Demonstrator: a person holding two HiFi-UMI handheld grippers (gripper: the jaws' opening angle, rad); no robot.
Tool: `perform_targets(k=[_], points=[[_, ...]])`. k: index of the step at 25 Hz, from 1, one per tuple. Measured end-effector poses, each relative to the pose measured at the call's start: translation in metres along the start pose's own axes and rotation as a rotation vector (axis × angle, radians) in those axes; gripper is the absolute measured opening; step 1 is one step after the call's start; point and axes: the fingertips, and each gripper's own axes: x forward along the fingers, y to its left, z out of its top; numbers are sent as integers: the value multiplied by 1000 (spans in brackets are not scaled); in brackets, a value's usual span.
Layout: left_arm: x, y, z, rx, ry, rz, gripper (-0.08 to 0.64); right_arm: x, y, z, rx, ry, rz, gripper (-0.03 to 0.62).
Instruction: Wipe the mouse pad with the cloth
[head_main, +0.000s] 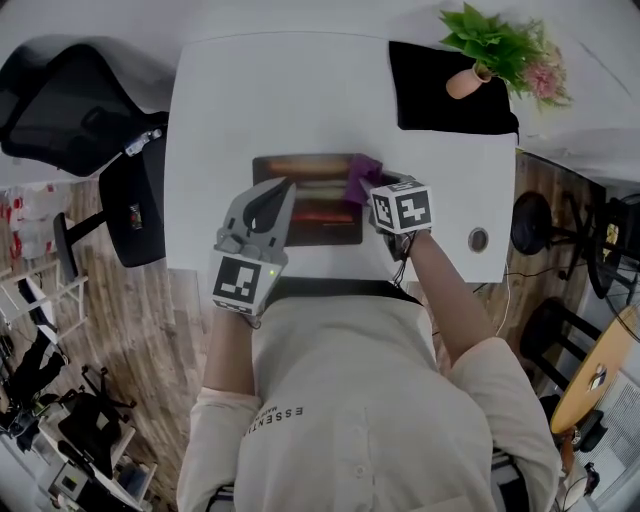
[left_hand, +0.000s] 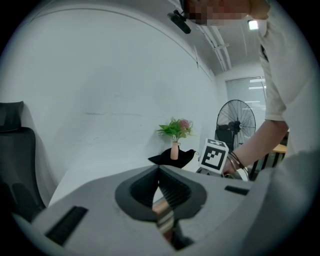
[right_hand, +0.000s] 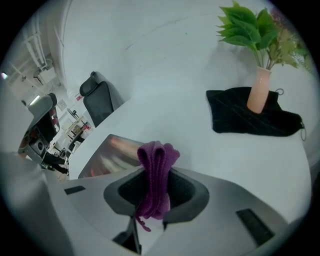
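A dark mouse pad (head_main: 320, 215) with orange and red streaks lies at the near middle of the white table (head_main: 220, 120). My right gripper (head_main: 375, 188) is at the pad's far right corner, shut on a folded purple cloth (head_main: 360, 178). In the right gripper view the cloth (right_hand: 159, 152) sticks up between the jaws of this gripper (right_hand: 155, 175), with the pad (right_hand: 107, 155) just beyond to the left. My left gripper (head_main: 287, 184) hangs over the pad's left half; its jaws meet at the tips with nothing between them. Through the left gripper (left_hand: 159, 169) a strip of pad (left_hand: 164, 217) shows.
A black cloth (head_main: 450, 90) lies at the table's far right with a small vase of green plants (head_main: 470, 78) on it. A round cable grommet (head_main: 478, 240) sits near the right edge. A black office chair (head_main: 70, 100) stands left of the table. A floor fan (left_hand: 235, 117) stands beyond.
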Motion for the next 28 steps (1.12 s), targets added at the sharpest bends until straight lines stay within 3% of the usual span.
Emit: perform_targets(k=[5, 8, 18, 23, 28], points=[[-7, -4, 2, 8, -23, 14, 2, -17, -12, 0, 11, 0, -41, 101], [-12, 0, 3, 14, -33, 16, 2, -28, 0, 1, 24, -24, -16, 101], [-55, 40, -12, 19, -17, 33, 2, -7, 106, 9, -20, -10, 164, 101], [-83, 71, -29, -30, 4, 71, 2, 25, 159, 15, -58, 30, 207, 101], [-99, 96, -45, -25, 16, 72, 2, 53, 193, 21, -74, 63, 222, 101]])
